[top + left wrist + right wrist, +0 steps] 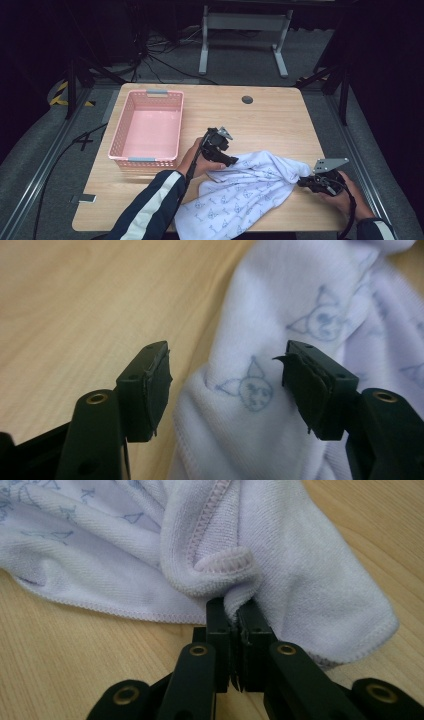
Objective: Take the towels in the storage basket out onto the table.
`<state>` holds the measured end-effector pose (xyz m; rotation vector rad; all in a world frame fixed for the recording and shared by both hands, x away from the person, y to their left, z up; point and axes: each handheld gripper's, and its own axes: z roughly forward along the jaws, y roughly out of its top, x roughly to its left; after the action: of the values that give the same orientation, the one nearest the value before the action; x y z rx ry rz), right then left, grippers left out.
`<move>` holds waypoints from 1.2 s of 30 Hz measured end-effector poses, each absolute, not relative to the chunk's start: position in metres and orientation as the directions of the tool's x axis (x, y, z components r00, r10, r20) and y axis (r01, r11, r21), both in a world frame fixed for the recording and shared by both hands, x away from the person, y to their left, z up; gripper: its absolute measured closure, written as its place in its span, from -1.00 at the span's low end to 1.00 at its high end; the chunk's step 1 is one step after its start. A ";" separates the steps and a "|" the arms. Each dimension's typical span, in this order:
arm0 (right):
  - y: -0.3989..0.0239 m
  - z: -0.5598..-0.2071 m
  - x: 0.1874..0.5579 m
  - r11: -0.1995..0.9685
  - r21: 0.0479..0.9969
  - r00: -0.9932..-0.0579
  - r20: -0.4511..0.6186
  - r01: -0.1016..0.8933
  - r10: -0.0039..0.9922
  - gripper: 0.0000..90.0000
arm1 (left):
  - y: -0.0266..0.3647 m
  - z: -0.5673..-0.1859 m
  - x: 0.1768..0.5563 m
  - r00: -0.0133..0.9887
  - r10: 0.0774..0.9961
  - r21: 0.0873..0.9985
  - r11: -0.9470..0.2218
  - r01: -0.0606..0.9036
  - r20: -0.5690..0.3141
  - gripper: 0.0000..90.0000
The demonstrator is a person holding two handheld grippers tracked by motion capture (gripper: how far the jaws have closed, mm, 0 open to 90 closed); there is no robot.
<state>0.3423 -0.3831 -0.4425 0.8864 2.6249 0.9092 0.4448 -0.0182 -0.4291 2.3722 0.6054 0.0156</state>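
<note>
Nearest me, the white printed towel sprawls over the table edge from 6 to 4 o'clock. My right tongs are clenched on its hemmed corner at 4 o'clock, wrist low. My left tongs hang released over a fold near centre, forearm angled in. I judge it mid-grasp: next, close on that fold. A pink basket waits at 10 o'clock.
</note>
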 end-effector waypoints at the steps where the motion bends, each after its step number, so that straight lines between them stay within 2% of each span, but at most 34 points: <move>1: -0.383 -0.443 0.343 0.625 0.624 -0.793 -0.013 0.470 0.609 0.91 | -0.022 -0.433 0.447 0.893 0.422 0.602 -0.676 0.425 -0.157 -0.20; 2: -0.383 -0.443 0.343 0.624 0.624 -0.793 -0.013 0.470 0.610 0.91 | -0.027 -0.438 0.447 0.902 0.393 0.582 -0.698 0.417 -0.176 -0.18; 4: -0.383 -0.443 0.341 0.629 0.624 -0.794 -0.024 0.463 0.608 0.91 | -0.031 -0.441 0.443 0.917 0.375 0.557 -0.736 0.384 -0.138 0.15; 7: -0.383 -0.443 0.340 0.633 0.626 -0.793 -0.038 0.456 0.608 0.91 | -0.027 -0.432 0.434 0.928 0.370 0.603 -0.729 0.324 -0.052 0.64; 9: -0.384 -0.443 0.340 0.632 0.627 -0.792 -0.037 0.456 0.609 0.91 | -0.017 -0.419 0.421 0.922 0.386 0.659 -0.700 0.274 0.026 0.69; 12: -0.385 -0.442 0.339 0.634 0.622 -0.791 -0.038 0.459 0.611 0.91 | 0.005 -0.400 0.399 0.921 0.384 0.747 -0.631 0.209 0.067 0.70; 13: -0.385 -0.442 0.339 0.633 0.625 -0.790 -0.041 0.457 0.611 0.91 | 0.005 -0.400 0.399 0.921 0.384 0.747 -0.631 0.209 0.067 0.70; 14: -0.386 -0.442 0.338 0.633 0.623 -0.790 -0.040 0.459 0.612 0.91 | 0.010 -0.397 0.386 0.922 0.373 0.759 -0.628 0.169 0.103 0.69; 15: -0.386 -0.442 0.338 0.633 0.622 -0.789 -0.039 0.461 0.613 0.91 | 0.014 -0.398 0.364 0.926 0.334 0.750 -0.654 0.095 0.174 0.68; 16: -0.386 -0.441 0.337 0.630 0.622 -0.788 -0.036 0.464 0.615 0.90 | 0.017 -0.400 0.351 0.936 0.300 0.750 -0.658 0.063 0.184 0.67; 18: -0.387 -0.441 0.337 0.630 0.621 -0.787 -0.035 0.466 0.616 0.91 | 0.018 -0.403 0.340 0.947 0.271 0.743 -0.667 0.054 0.174 0.67; 19: -0.387 -0.441 0.337 0.633 0.618 -0.787 -0.038 0.465 0.616 0.91 | 0.022 -0.413 0.316 0.960 0.222 0.714 -0.699 0.034 0.172 0.67; 20: -0.387 -0.441 0.337 0.633 0.618 -0.787 -0.038 0.465 0.616 0.91 | 0.022 -0.413 0.316 0.960 0.222 0.714 -0.699 0.034 0.172 0.61; 23: -0.389 -0.440 0.333 0.647 0.606 -0.800 -0.030 0.462 0.599 0.90 | 0.022 -0.429 0.295 0.975 0.166 0.669 -0.742 0.027 0.144 0.61; 25: -0.389 -0.441 0.332 0.653 0.602 -0.801 -0.036 0.460 0.598 0.89 | 0.023 -0.433 0.290 0.983 0.152 0.651 -0.758 0.053 0.098 0.55; 26: -0.389 -0.441 0.330 0.656 0.594 -0.800 -0.035 0.465 0.599 0.89 | 0.023 -0.433 0.291 0.985 0.132 0.629 -0.776 0.036 0.107 0.49; 29: -0.390 -0.441 0.329 0.658 0.595 -0.802 -0.037 0.461 0.596 0.89 | 0.027 -0.426 0.293 0.983 0.159 0.652 -0.755 0.065 0.087 0.37; 31: -0.391 -0.441 0.329 0.655 0.597 -0.802 -0.032 0.464 0.597 0.89 | 0.029 -0.418 0.299 0.971 0.219 0.689 -0.718 0.096 0.092 0.17; 33: -0.391 -0.441 0.329 0.652 0.602 -0.801 -0.034 0.460 0.597 0.89 | 0.026 -0.411 0.307 0.962 0.258 0.707 -0.696 0.121 0.089 0.09; 34: -0.390 -0.441 0.329 0.656 0.600 -0.802 -0.038 0.458 0.595 0.89 | 0.026 -0.411 0.307 0.962 0.258 0.707 -0.696 0.121 0.089 -0.02; 35: -0.390 -0.440 0.329 0.655 0.600 -0.799 -0.042 0.460 0.599 0.89 | 0.021 -0.407 0.320 0.957 0.285 0.736 -0.659 0.156 0.052 -0.10; 36: -0.390 -0.440 0.329 0.655 0.603 -0.801 -0.043 0.456 0.597 0.89 | 0.017 -0.408 0.325 0.955 0.294 0.739 -0.652 0.168 0.043 -0.10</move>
<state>0.3289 -0.3898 -0.4397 0.8528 2.6362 0.8638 0.3250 0.0167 -0.4077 2.2938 0.3233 0.2019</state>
